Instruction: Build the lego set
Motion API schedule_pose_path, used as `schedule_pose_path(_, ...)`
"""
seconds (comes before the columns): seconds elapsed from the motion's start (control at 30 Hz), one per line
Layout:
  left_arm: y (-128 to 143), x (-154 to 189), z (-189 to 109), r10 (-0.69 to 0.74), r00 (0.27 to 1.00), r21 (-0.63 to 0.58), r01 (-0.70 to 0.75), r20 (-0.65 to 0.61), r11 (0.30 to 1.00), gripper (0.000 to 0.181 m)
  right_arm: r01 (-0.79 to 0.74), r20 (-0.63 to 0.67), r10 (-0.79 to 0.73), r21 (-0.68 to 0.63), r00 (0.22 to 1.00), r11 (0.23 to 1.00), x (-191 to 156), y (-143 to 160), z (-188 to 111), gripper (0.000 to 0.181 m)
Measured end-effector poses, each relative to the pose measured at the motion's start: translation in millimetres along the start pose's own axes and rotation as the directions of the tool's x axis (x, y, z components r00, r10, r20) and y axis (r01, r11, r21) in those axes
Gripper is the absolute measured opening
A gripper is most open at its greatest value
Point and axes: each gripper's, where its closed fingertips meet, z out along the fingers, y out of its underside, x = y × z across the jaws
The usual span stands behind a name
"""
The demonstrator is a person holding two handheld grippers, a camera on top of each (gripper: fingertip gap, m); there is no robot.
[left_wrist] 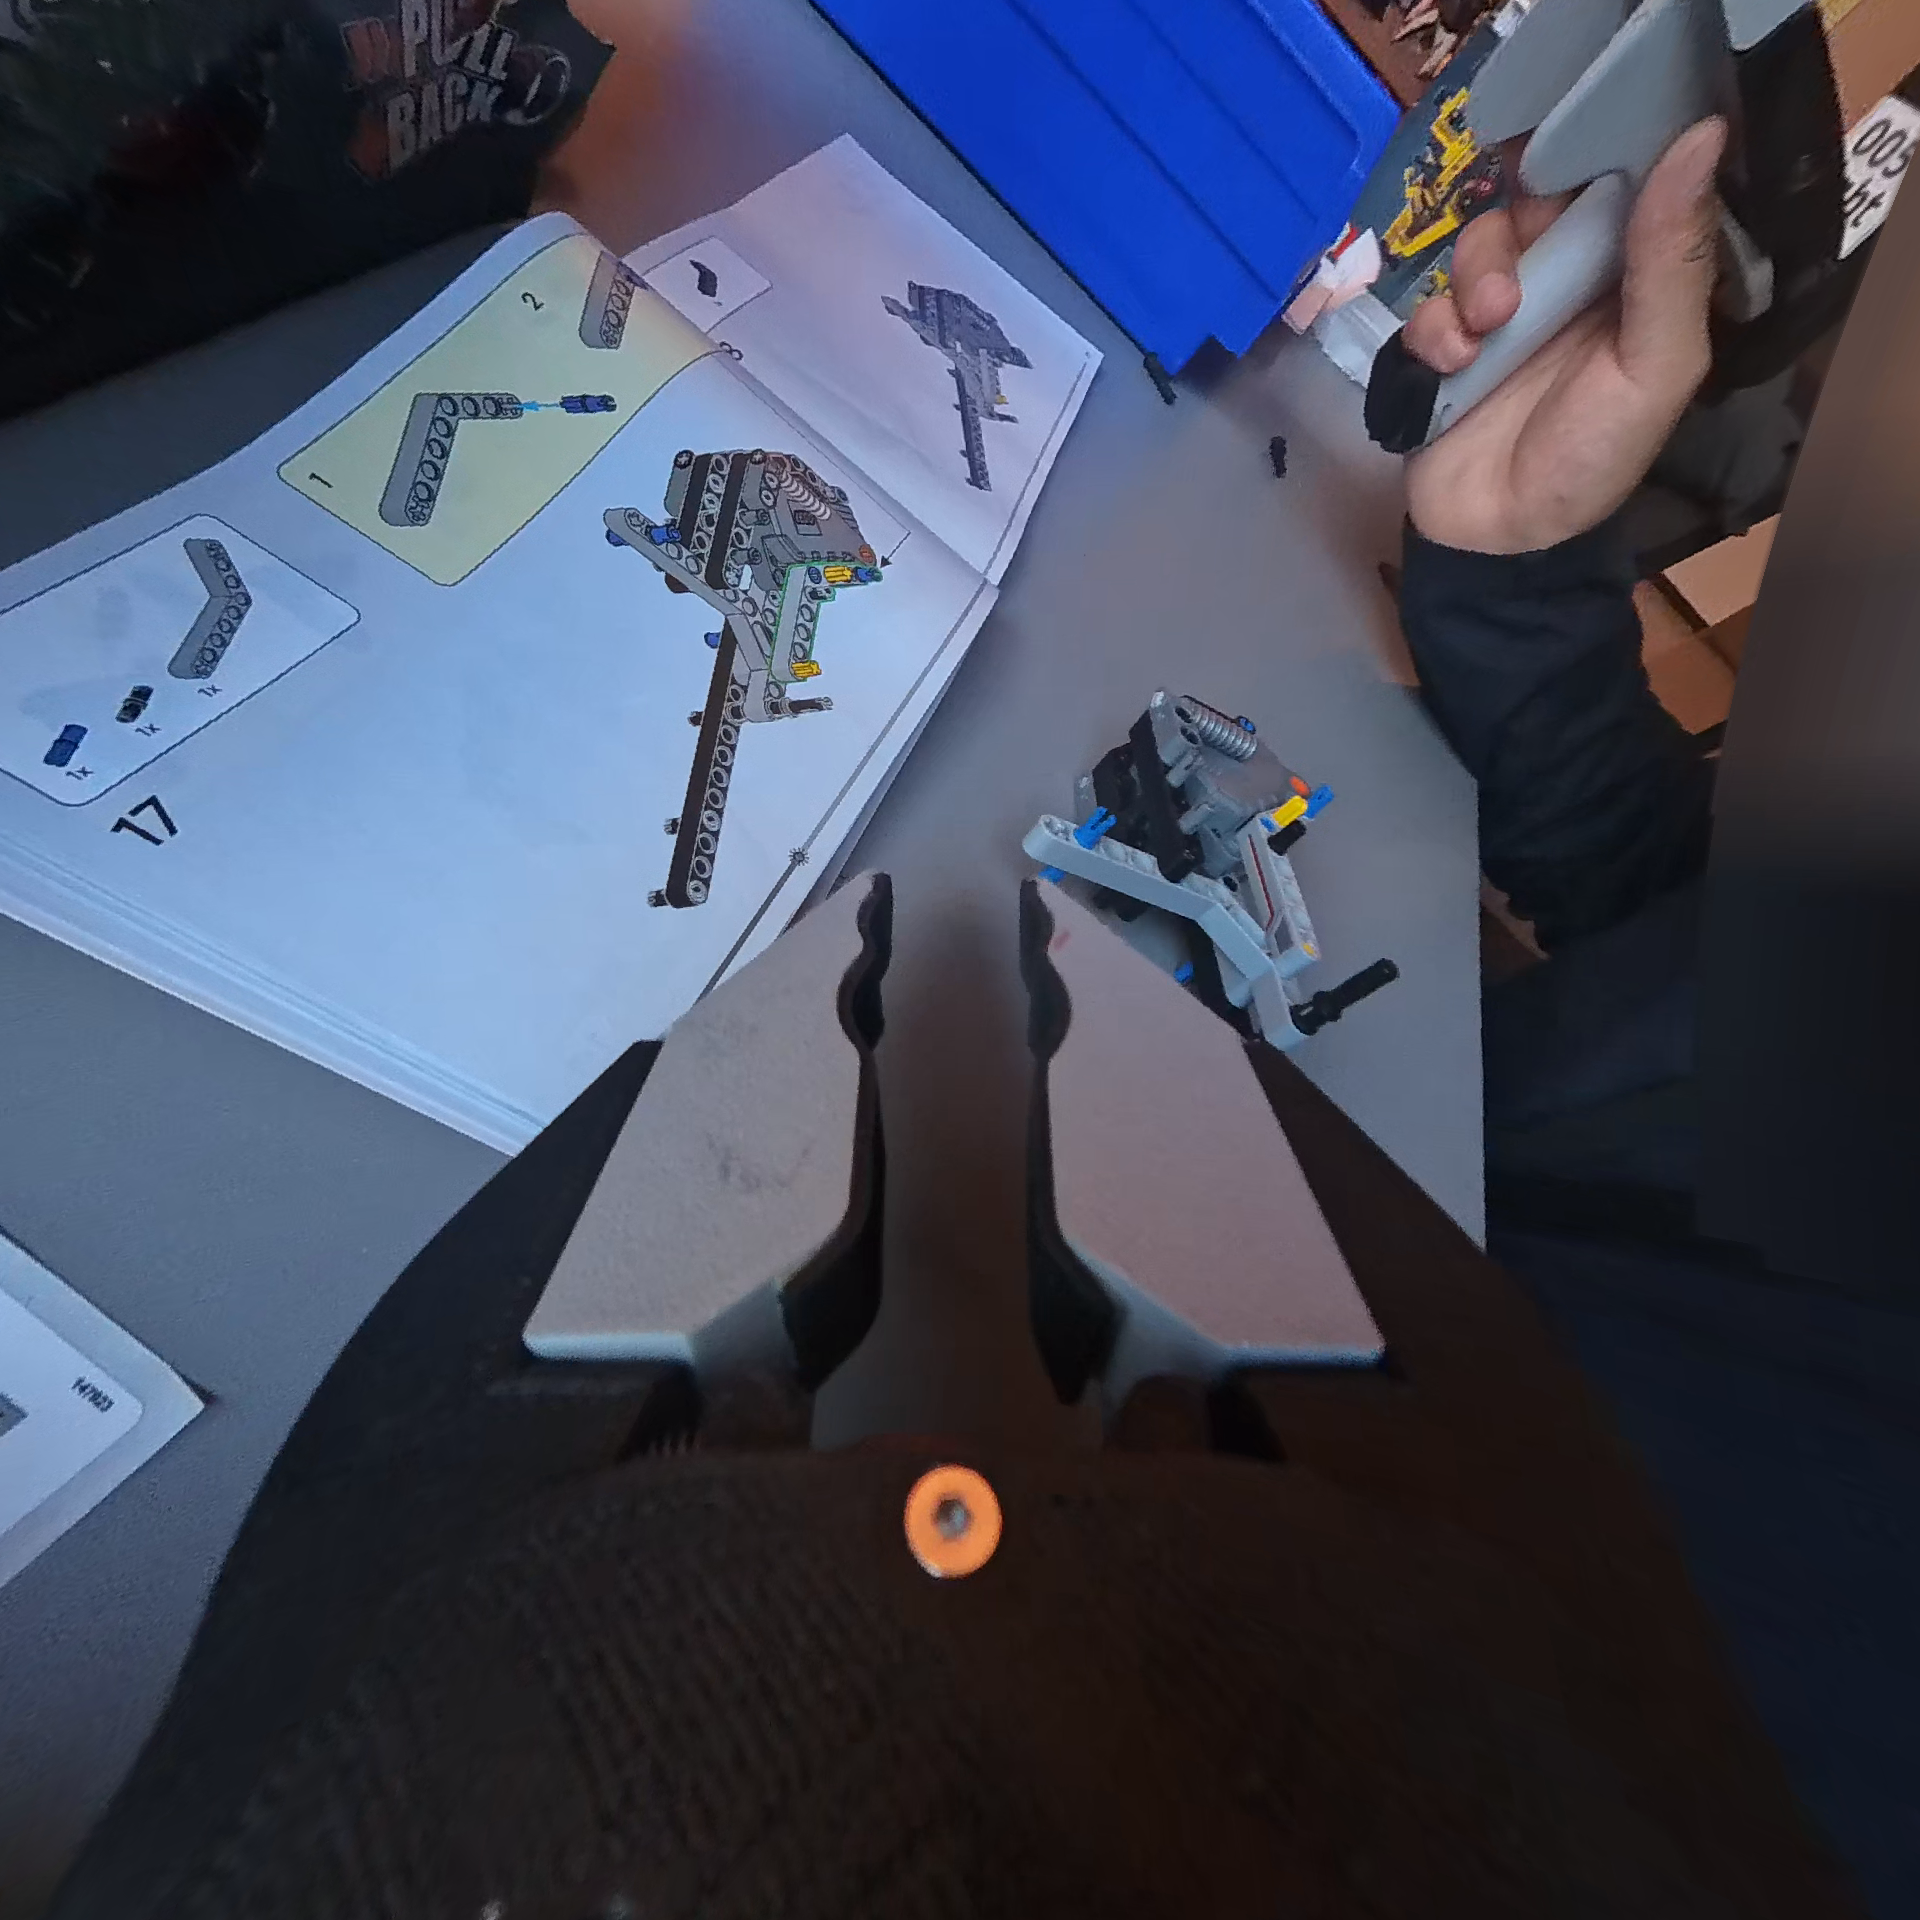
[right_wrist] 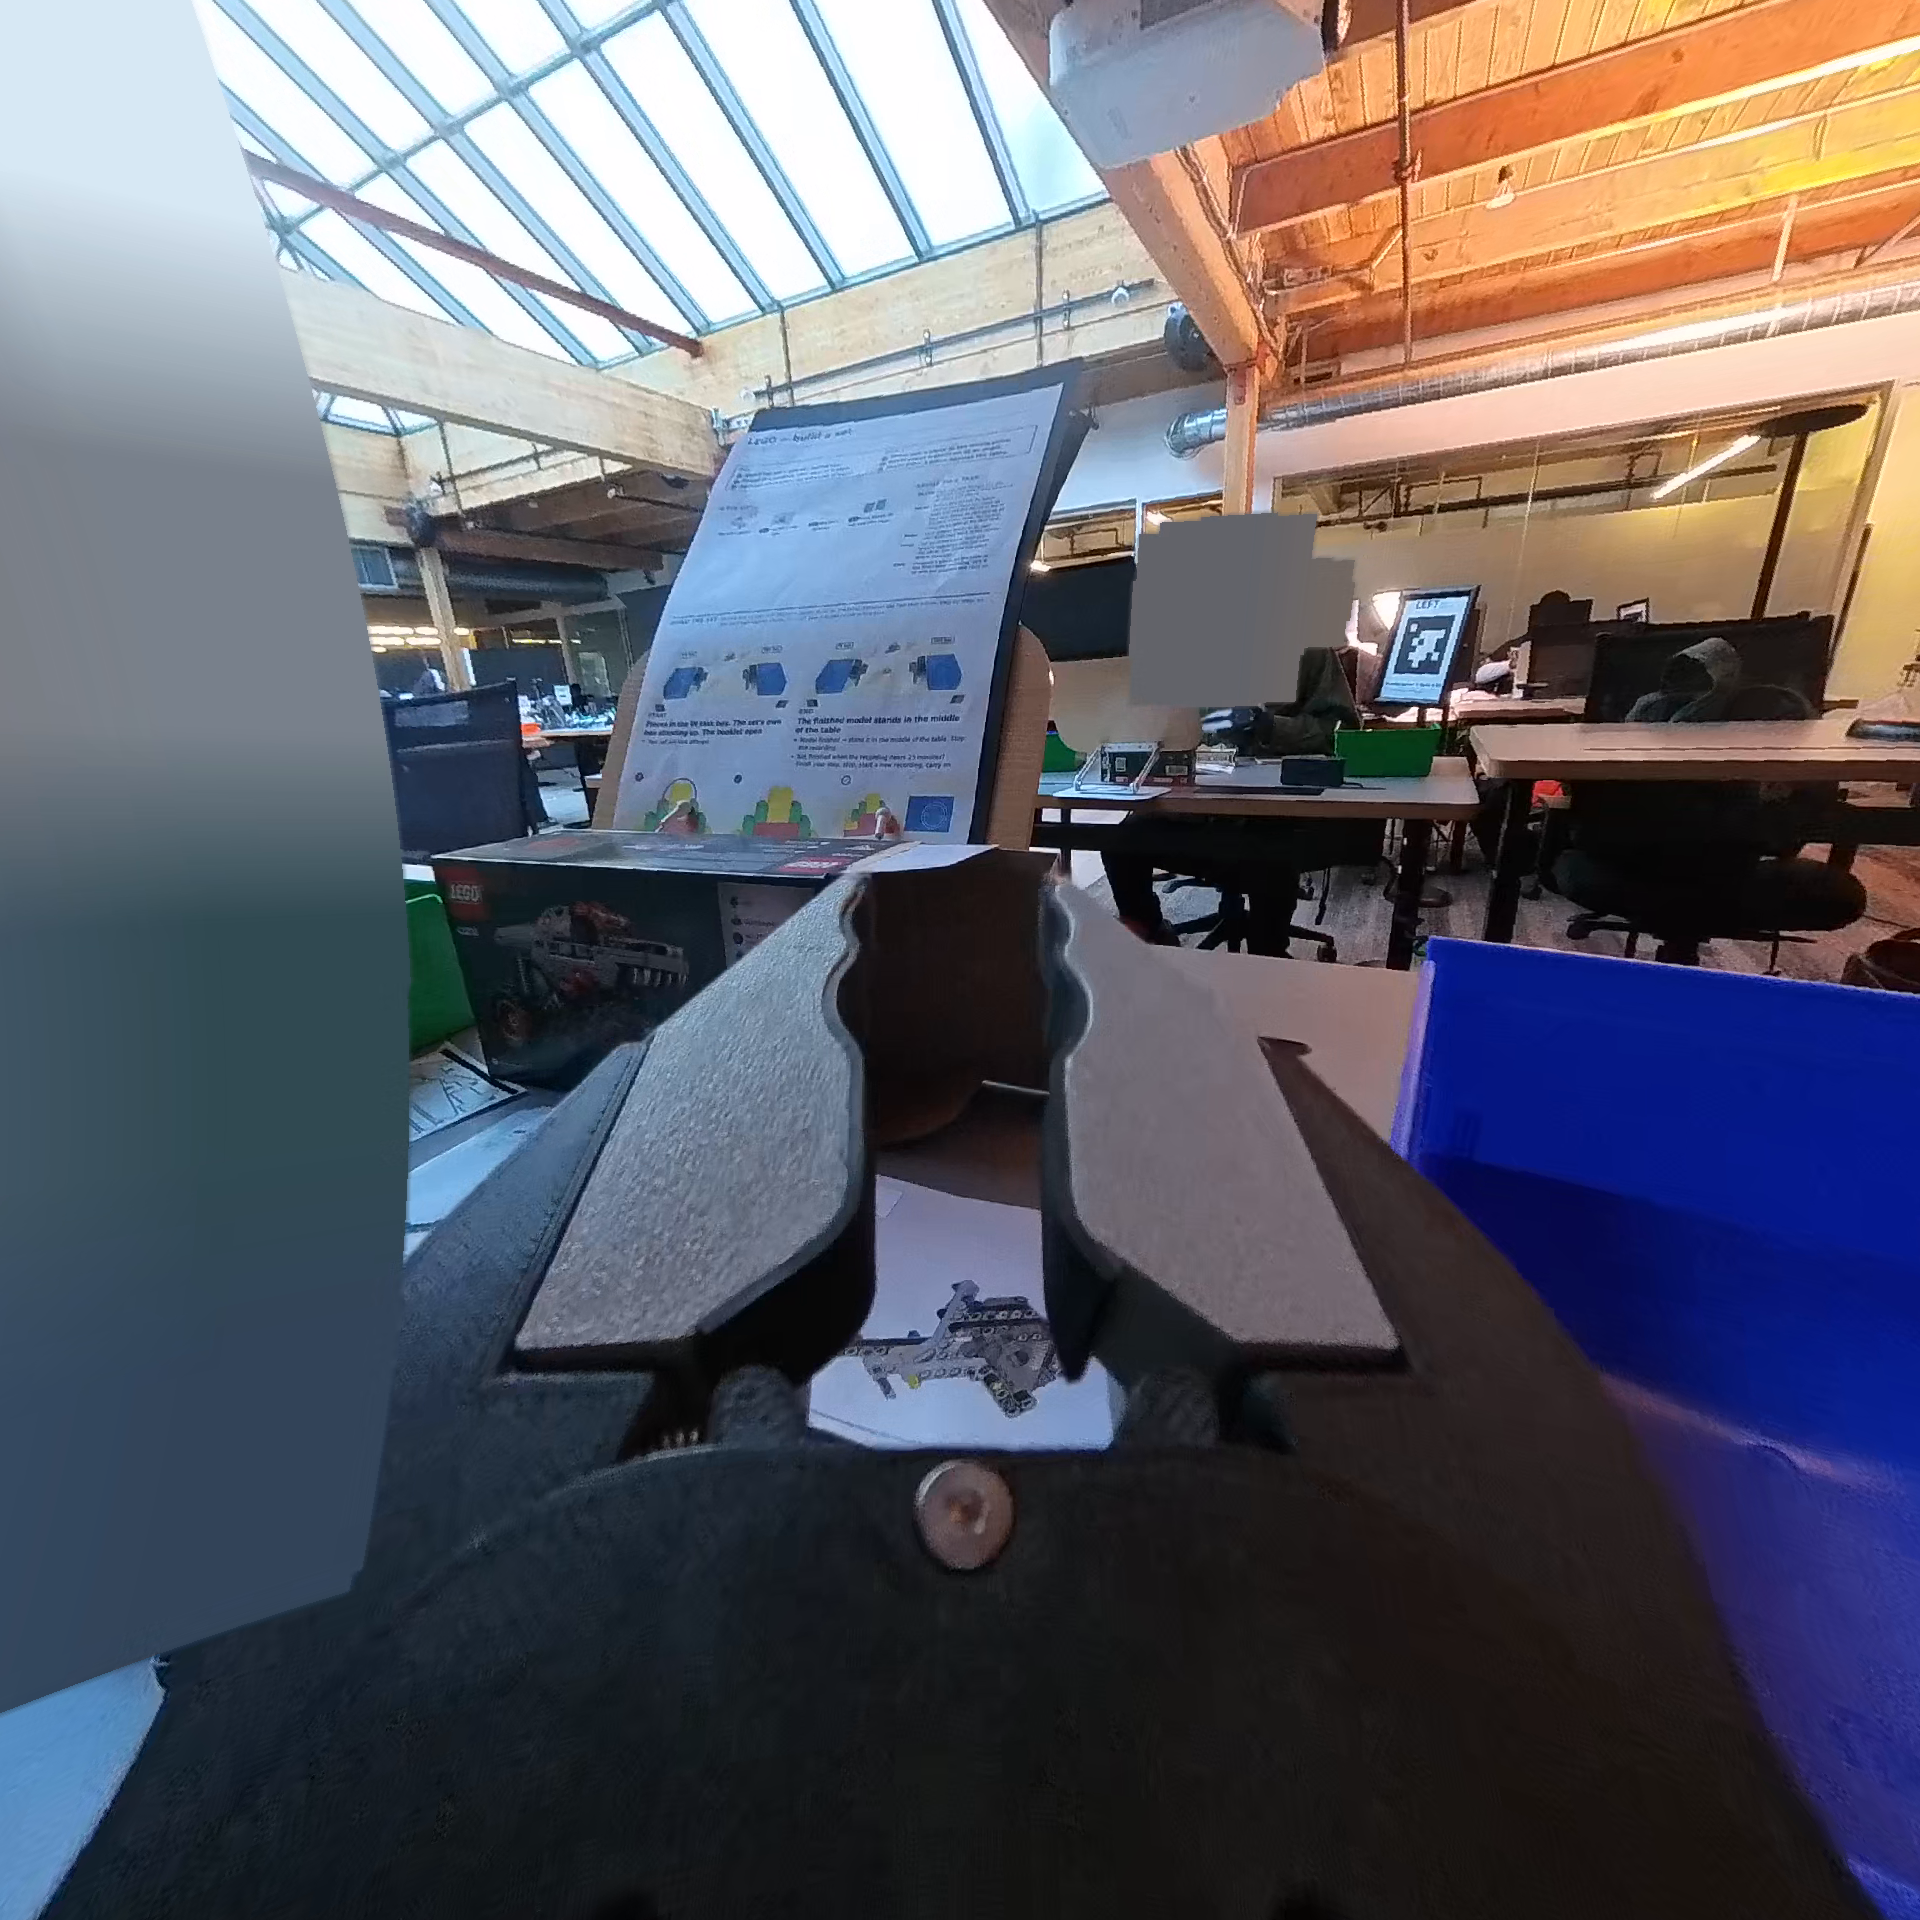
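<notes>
A part-built grey and black lego model (left_wrist: 1205,862) with blue and yellow pins lies on the grey table (left_wrist: 1195,582), right of the open instruction booklet (left_wrist: 499,644). My left gripper (left_wrist: 956,904) hovers above the table, open and empty, with the model just right of its fingertips. My right gripper (right_wrist: 956,925) is raised and points out across the room, open and empty. In the left wrist view a hand (left_wrist: 1558,343) holds the right gripper's handle at the upper right. Two small black pins (left_wrist: 1278,455) lie loose near the blue bin.
A blue bin (left_wrist: 1122,156) stands at the table's back and also shows in the right wrist view (right_wrist: 1683,1247). The dark lego box (right_wrist: 603,935) and an upright printed sheet (right_wrist: 842,623) stand behind. A dark bag (left_wrist: 208,156) lies at the far left. About 30 cm separates my left fingertips from my right.
</notes>
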Motion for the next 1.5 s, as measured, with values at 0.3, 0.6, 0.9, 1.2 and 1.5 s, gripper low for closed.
schedule_pose_path(0.3, 0.4, 1.4, 0.3, 0.036, 0.999, -0.003, -0.036, 0.023, 0.999, 0.022, 0.015, 0.022, -0.014, -0.056, 1.0, 0.998, -3.4, 13.2, 6.7, 0.027)
schedule_pose_path(0.6, -1.3, 1.5, -0.8, 0.042, 0.999, 0.007, -0.042, 0.029, 0.999, 0.022, 0.033, 0.049, -0.028, -0.11, 0.998, 0.993, -9.0, 27.3, 13.4, 0.027)
schedule_pose_path(0.9, -1.2, 6.2, -0.7, 0.061, 0.998, 0.004, -0.061, 0.023, 0.998, 0.022, 0.042, 0.069, -0.032, -0.147, 0.997, 0.988, -12.9, 38.0, 18.3, 0.026)
schedule_pose_path(1.2, -1.3, 8.0, -1.1, 0.068, 0.997, 0.004, -0.068, 0.021, 0.998, 0.022, 0.008, 0.065, 0.001, -0.138, 0.998, 0.99, -8.9, 36.5, 17.7, 0.025)
schedule_pose_path(1.5, -1.1, 7.7, -1.0, 0.069, 0.997, 0.002, -0.069, 0.022, 0.998, 0.022, 0.014, 0.067, -0.004, -0.14, 0.998, 0.99, -10.1, 36.8, 17.8, 0.024)
